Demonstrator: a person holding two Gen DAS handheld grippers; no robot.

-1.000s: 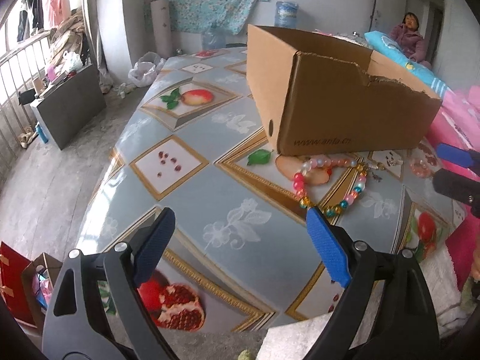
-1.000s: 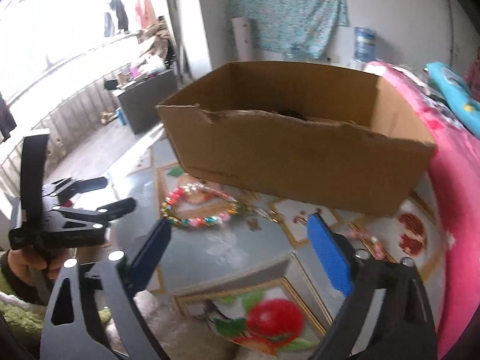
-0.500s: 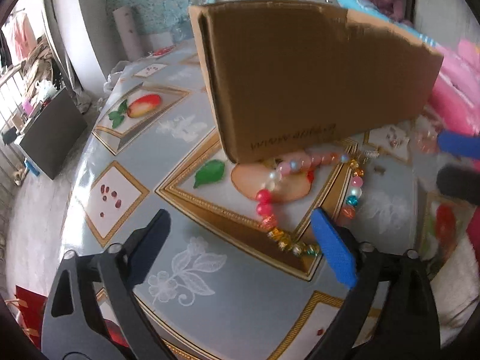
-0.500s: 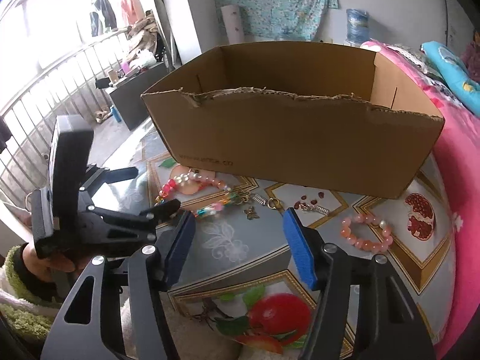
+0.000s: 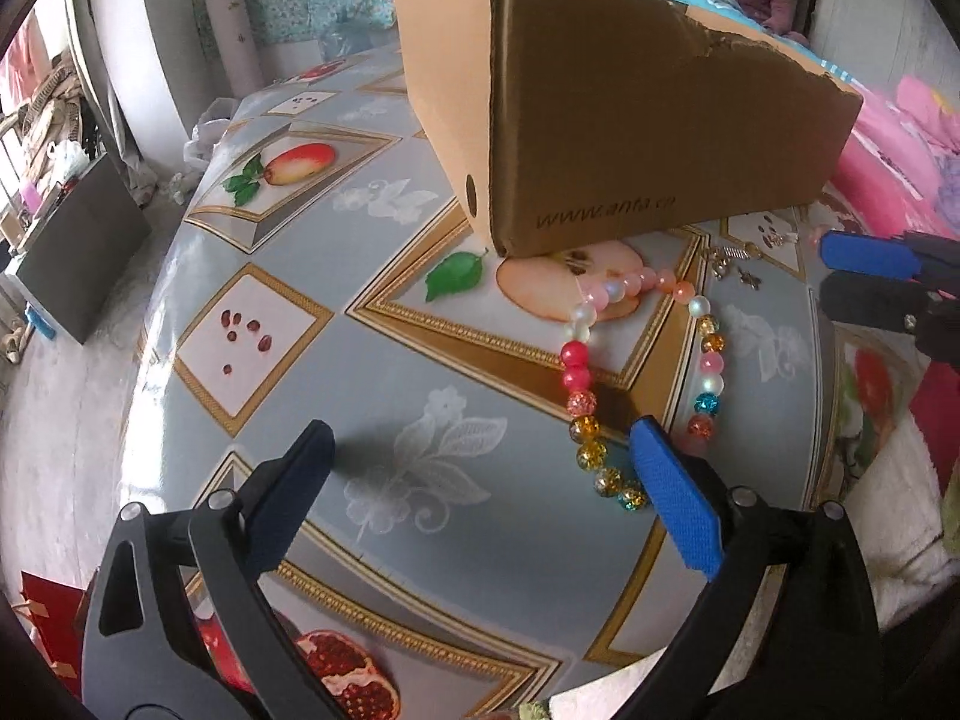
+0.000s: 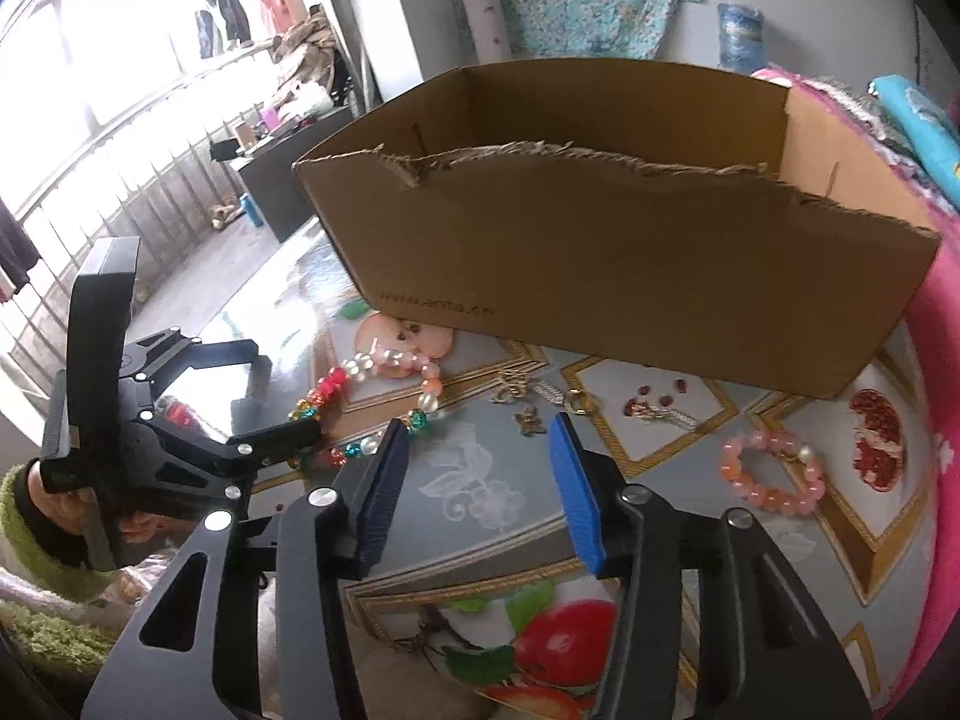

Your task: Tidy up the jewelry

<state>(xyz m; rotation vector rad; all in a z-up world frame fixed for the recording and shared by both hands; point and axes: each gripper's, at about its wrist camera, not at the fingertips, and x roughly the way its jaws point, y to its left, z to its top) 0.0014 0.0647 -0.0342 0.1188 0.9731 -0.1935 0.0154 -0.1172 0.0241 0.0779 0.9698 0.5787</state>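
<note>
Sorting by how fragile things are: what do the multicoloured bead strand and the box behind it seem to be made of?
The bead strand: glossy, partly translucent beads, some crackled inside; glass or acrylic, the look cannot settle which. The box: plain brown corrugated cardboard, matte, with a ragged, torn top edge and printed lettering.

A brown cardboard box (image 5: 648, 120) stands on a grey-blue bench (image 5: 300, 240) cloth patterned with gold-framed fruit. Pink, red, amber and teal beads form the bracelet (image 5: 606, 372); another bracelet (image 6: 771, 471) is peach-pink.
</note>
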